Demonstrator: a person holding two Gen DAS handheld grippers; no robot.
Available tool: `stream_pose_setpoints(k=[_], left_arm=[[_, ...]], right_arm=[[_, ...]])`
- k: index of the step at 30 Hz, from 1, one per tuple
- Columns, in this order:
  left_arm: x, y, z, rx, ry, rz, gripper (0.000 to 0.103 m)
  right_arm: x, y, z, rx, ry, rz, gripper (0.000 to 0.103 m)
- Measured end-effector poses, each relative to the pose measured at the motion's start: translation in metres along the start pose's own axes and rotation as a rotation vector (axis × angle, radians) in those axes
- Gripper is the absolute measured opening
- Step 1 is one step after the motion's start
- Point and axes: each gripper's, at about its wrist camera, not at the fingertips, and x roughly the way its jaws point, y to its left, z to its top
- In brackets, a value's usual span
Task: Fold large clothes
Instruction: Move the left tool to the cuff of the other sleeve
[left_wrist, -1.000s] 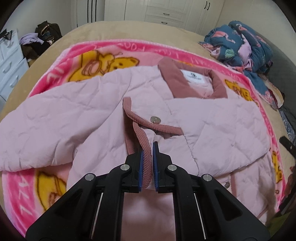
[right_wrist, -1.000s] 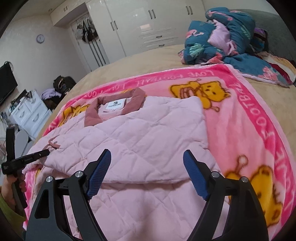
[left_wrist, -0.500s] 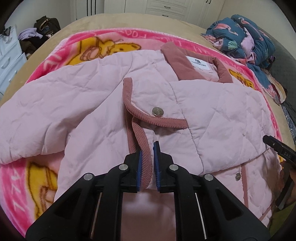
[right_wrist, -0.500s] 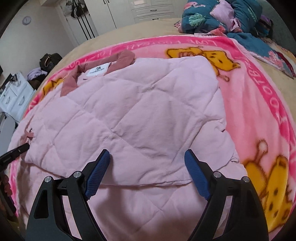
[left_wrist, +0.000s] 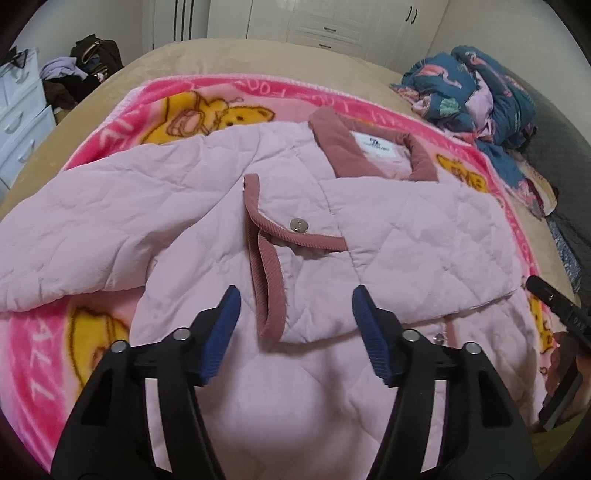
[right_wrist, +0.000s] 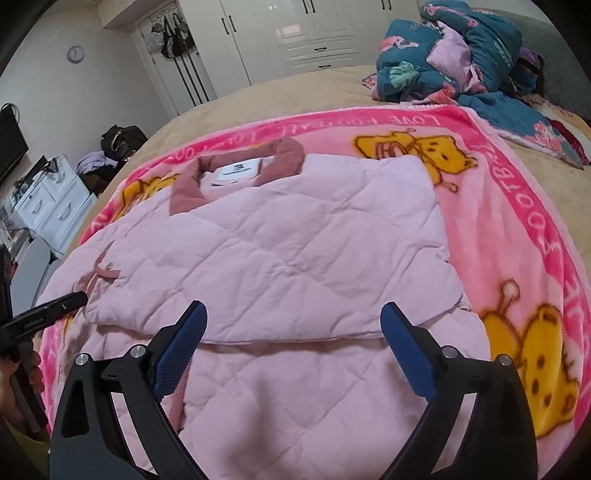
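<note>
Left-wrist view first: the left gripper is seen with its jaws spread, having just been opening, and nothing is pinched between them. The dusty-rose corduroy cuff of the pink quilted jacket lies on the cloth between the blue pads, free of both. The jacket is spread on the pink cartoon blanket on the bed. Its sleeve is folded across the chest, a snap button shows beside the trim, and the rose collar points toward the far side of the bed. A heap of blue patterned bedding is seen at the far right, and part of the right gripper shows at the right edge.

Right-wrist view: the right gripper is held over the lower half of the jacket, jaws spread wide after opening further, with no cloth caught between them. The folded edge of the jacket runs across just beyond the fingertips. The collar lies at the far end, the blanket is exposed on the right, and the tip of the left gripper is seen at the left edge, near the cuff. White wardrobes stand behind the bed.
</note>
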Motion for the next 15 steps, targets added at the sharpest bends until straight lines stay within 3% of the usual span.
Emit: stream_pose_setpoints(k=[2, 4, 7, 8, 15], left_arm=[[-0.009, 0.002, -0.001, -0.008, -0.014, 0.003, 0.068], [-0.019, 0.004, -0.003, -0.021, -0.030, 0.010, 0.089], [-0.033, 0.011, -0.006, -0.039, -0.048, 0.015, 0.094], [-0.038, 0.014, -0.008, -0.048, -0.052, 0.025, 0.094], [-0.062, 0.040, -0.018, -0.093, -0.079, 0.056, 0.094]], right_arm=[[-0.006, 0.005, 0.000, -0.001, -0.007, 0.010, 0.094], [-0.012, 0.011, 0.000, -0.003, -0.017, 0.019, 0.094], [-0.020, 0.021, 0.001, -0.008, -0.030, 0.034, 0.095], [-0.022, 0.024, 0.002, -0.010, -0.032, 0.039, 0.099], [-0.031, 0.059, 0.004, -0.066, -0.043, 0.066, 0.099]])
